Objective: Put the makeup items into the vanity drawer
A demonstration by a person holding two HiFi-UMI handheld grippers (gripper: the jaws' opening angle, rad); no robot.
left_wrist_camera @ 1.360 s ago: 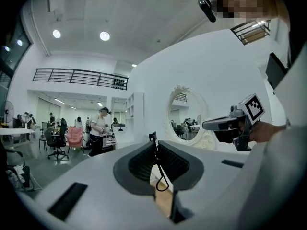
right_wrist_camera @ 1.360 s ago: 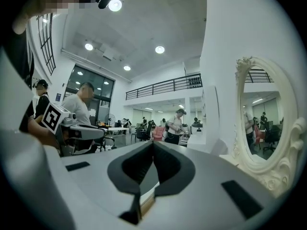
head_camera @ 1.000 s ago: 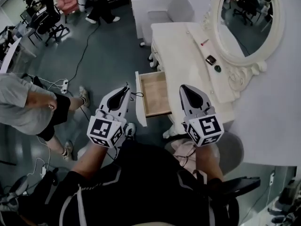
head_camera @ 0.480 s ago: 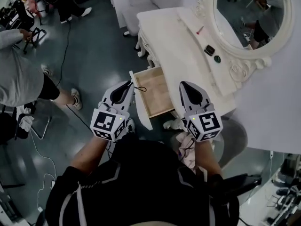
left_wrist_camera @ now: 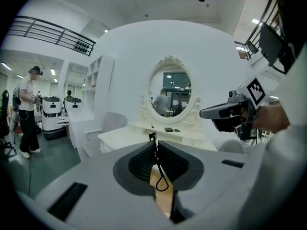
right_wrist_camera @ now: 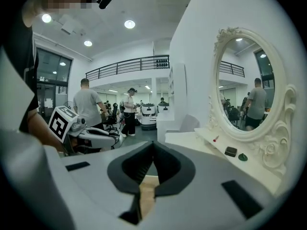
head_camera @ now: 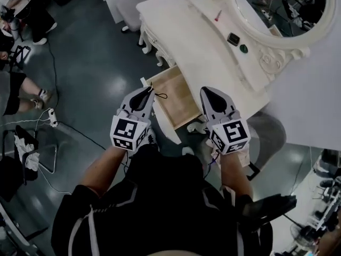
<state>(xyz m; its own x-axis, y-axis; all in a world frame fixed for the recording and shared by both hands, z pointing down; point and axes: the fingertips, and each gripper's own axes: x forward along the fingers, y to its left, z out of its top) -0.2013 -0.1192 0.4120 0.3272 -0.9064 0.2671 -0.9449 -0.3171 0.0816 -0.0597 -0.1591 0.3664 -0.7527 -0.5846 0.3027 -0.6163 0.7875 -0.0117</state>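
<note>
Starting at the left edge of the head view, a bystander (head_camera: 18,87) shows only as legs at 9 o'clock, where a second ago a grey-shirted body filled that side. A power strip (head_camera: 53,117) lies on the dark floor just beside.

The left gripper (head_camera: 147,90) points toward 1 o'clock. Its fingers (left_wrist_camera: 139,162) are pressed together on a thin black cord loop (left_wrist_camera: 162,181) that hangs from their tips, and the loop hung there in the earlier frames too. The tips now overlap the far end of the white front panel of the open drawer (head_camera: 176,97), whereas a second ago they stood just off that panel at its 9 o'clock side. The drawer's bare wooden floor holds no makeup item.

The right gripper (head_camera: 210,92) points toward 11 o'clock, its fingers closed on each other with nothing between them. Its tips are at the drawer's 3 o'clock side, over the worktop's edge, much as before.

The whole vanity has slid toward 11 o'clock in the picture. On the white worktop (head_camera: 181,31), at 1 o'clock from the drawer, the makeup items lie as they did. A red stick (head_camera: 218,16), a black compact (head_camera: 233,39) and a green round piece (head_camera: 243,48) are strung along the base of the oval mirror (head_camera: 277,9), well apart from both grippers.
</note>
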